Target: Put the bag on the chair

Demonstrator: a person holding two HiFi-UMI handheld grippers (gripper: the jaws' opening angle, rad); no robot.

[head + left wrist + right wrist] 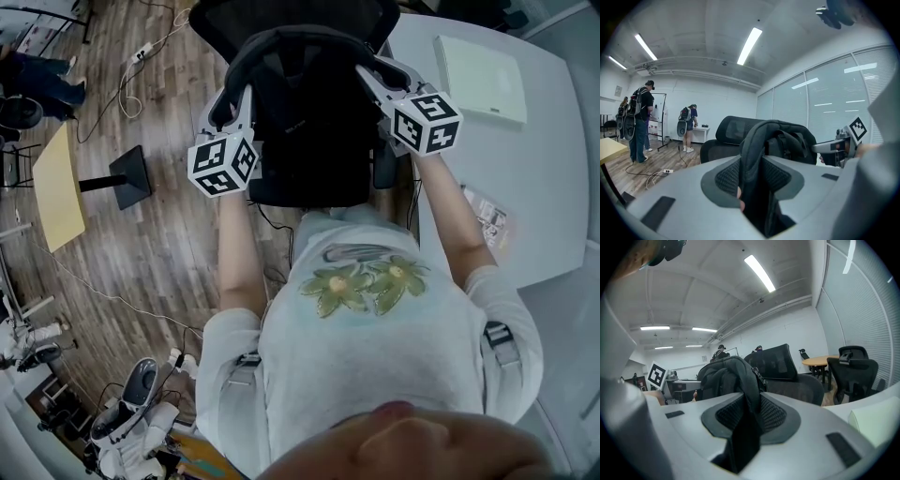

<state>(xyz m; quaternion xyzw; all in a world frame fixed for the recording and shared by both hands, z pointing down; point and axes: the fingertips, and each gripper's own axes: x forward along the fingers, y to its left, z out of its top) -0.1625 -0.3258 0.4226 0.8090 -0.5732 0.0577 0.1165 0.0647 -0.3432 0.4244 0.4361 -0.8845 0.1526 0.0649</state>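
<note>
A black backpack hangs between my two grippers, over the seat of a black office chair; whether it touches the seat is hidden. My left gripper is shut on a strap at the bag's left side, and that strap fills the gap between its jaws. On the bag's right side my right gripper is shut on another strap. Behind the bag rises the chair's mesh back. The right gripper view shows the bag in front of the chair back.
A white table stands close on the right with a white flat box and a booklet. To the left are a yellow table, a black stand base and floor cables. Two people stand far off.
</note>
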